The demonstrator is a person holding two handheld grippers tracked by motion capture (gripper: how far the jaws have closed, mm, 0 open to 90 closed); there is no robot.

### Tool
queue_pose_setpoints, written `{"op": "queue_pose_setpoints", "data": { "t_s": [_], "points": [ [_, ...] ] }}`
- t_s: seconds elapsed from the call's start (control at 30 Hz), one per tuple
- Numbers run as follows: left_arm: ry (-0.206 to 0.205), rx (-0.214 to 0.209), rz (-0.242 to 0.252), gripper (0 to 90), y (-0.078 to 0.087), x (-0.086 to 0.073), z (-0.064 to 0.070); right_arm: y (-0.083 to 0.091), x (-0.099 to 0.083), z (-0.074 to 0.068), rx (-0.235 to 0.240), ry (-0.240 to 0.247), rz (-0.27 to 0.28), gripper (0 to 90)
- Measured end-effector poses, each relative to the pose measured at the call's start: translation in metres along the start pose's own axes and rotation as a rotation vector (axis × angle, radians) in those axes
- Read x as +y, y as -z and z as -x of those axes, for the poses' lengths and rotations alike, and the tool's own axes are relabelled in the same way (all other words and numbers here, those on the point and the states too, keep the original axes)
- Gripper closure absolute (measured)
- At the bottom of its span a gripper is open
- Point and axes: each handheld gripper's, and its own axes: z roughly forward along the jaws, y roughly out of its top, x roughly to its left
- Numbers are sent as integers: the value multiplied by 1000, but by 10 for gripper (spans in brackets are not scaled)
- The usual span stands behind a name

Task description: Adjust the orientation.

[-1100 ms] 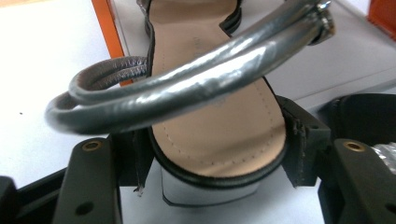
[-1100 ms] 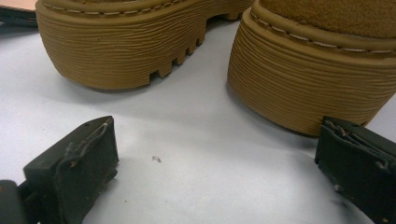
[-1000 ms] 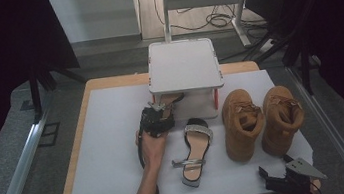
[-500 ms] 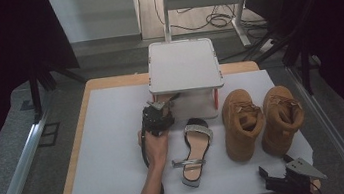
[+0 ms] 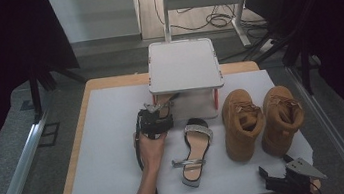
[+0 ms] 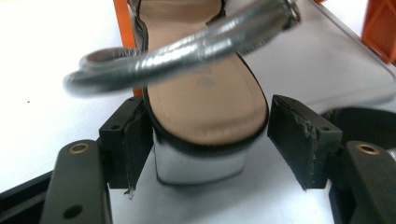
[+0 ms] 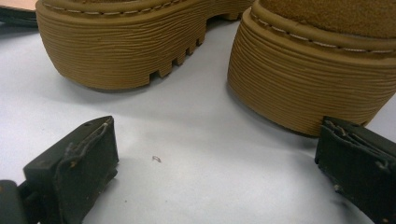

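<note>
The tabletop carried a white stand at its far middle, the landmark for everything else. Just right of the stand and nearer the person stood two tan boots, side by side with heels toward the person, apparently waiting their turn. Directly in front of the stand lay one silver sandal, toe toward it. Its mate sat half under the stand's front left corner, beside an orange leg, heel block outward, probably so it could be taken from that end. The left tongs reached in there; they were open, one pad at each side of the heel block, the left one touching or nearly so, the right with a gap. The right tongs rested, also open and empty, well in front of the stand, just behind the boot heels.
</note>
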Motion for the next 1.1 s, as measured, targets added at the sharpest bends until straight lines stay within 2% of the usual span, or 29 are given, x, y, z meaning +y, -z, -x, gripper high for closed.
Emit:
{"op": "queue_pose_setpoints", "data": {
  "t_s": [0.23,0.33,0.4,0.43,0.47,0.5,0.6,0.7,1.1],
  "points": [
    [-40,-22,27,355,24,-8,-2,0,0,0,0,-1,-1,0],
    [-64,-20,29,417,32,-12,-2,0,0,0,0,-1,-1,0],
    [-80,-18,21,498,33,-13,-3,0,0,0,0,-1,-1,0],
    [-84,-25,14,559,33,-14,-4,0,0,0,0,-1,-1,0],
    [-86,-38,5,660,33,-15,-5,0,0,0,0,-1,-1,0],
    [-87,-39,-2,660,32,-16,-5,0,0,0,0,-1,-1,0],
    [-88,-55,-16,793,28,-18,-7,0,0,0,0,-1,-1,0],
    [-89,-59,-18,874,25,-18,-7,0,0,0,0,-1,-1,0],
    [-112,-80,-17,897,12,-11,7,0,0,0,0,-2,0,0]
  ]
}}
